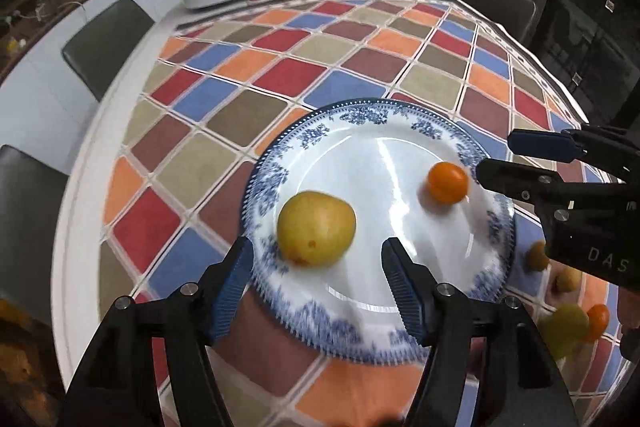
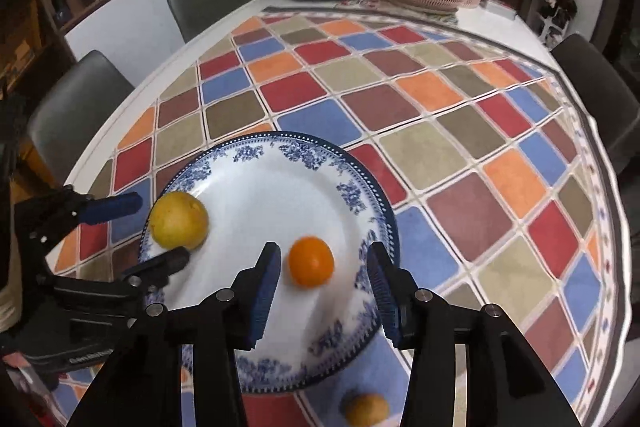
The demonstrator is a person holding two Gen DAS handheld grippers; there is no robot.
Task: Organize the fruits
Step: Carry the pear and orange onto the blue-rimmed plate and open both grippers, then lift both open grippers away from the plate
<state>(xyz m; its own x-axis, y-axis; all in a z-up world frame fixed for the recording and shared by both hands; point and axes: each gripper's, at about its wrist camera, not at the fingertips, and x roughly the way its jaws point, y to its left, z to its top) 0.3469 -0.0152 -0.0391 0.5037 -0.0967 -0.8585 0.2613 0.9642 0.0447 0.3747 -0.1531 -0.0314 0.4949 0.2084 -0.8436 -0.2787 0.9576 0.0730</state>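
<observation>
Blue-and-white porcelain, the plate [image 1: 400, 131] lies on the checked tablecloth [image 1: 280, 75] in the left wrist view. On the plate, a yellow pear [image 1: 316, 233] sits near its left rim and a small orange [image 1: 448, 183] near its right rim, well apart. The left gripper [image 1: 318, 285] hangs over the plate's near edge, jaws spread wide and holding nothing, the pear just ahead of them. The right gripper [image 1: 494, 157] reaches in from the plate's right side, jaws parted, just beside the orange. More fruit [image 1: 572, 323] lies blurred on the cloth right of the plate.

In the right wrist view, the right gripper [image 2: 324, 295] stands parted around the orange [image 2: 311, 261] without touching it. The pear [image 2: 179, 221] rests at the plate's [image 2: 280, 187] left rim, between the left gripper's [image 2: 160, 233] parted fingers. Another fruit [image 2: 366, 409] lies off the plate's near edge.
</observation>
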